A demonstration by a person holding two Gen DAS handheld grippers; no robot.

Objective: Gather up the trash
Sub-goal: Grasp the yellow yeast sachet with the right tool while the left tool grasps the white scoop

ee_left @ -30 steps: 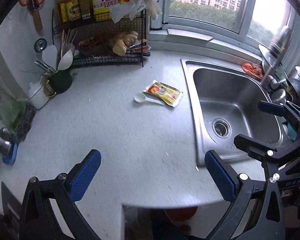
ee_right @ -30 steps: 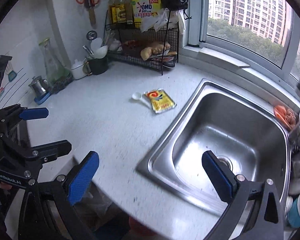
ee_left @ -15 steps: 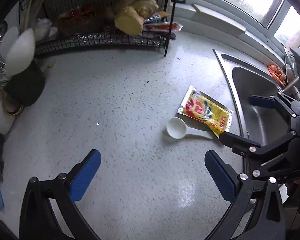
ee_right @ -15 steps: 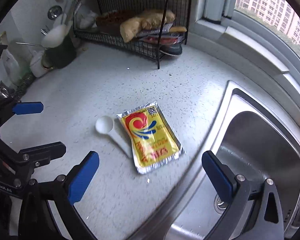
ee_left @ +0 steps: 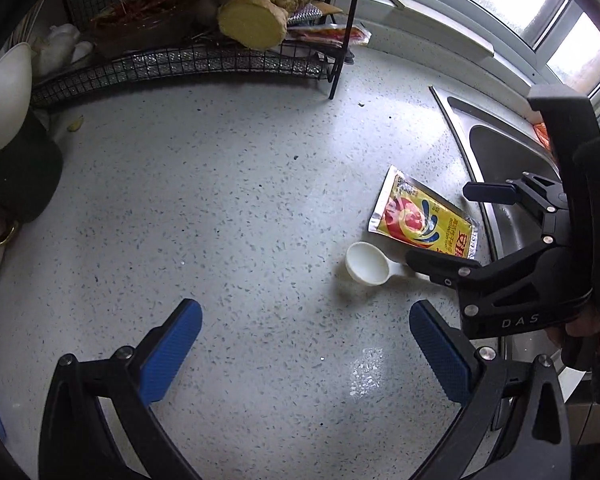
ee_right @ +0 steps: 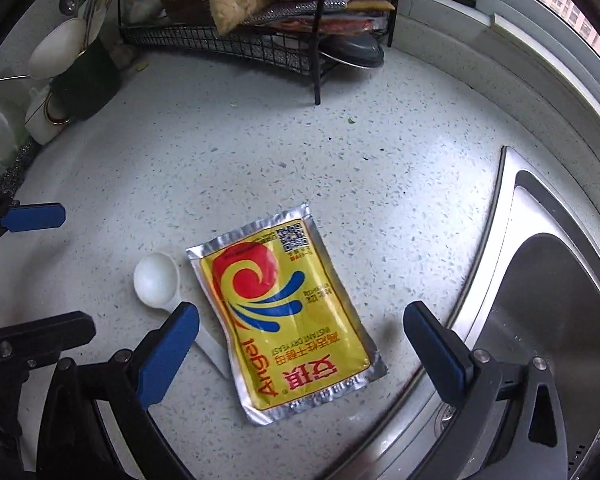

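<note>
so the yellow yeast packet (ee_right: 288, 320) is lying flat on the speckled counter (ee_right: 260, 160), just beside the rim of the steel sink (ee_right: 540, 280), with a small white plastic scoop (ee_right: 158, 280) right next to it on the side away from the sink, its handle running down toward the packet's near corner. the right gripper (ee_right: 300, 344) is the one that matters here: it hangs right over the near half of the packet, fingers spread wide with nothing in them, one blue pad (ee_right: 168, 344) over the scoop handle and the other out near the sink rim. the packet's long axis runs roughly away from the gripper, tilted a bit, so the jaws straddle its short width, which looks like a decent setup for dropping down and pinching it. the left gripper (ee_left: 306, 356) is also wide open and empty, but it sits over bare counter, with packet and scoop off to its right, so it's clearly farther. my guess is the right one takes the packet, and the risk is catching the scoop handle along with it.
</note>
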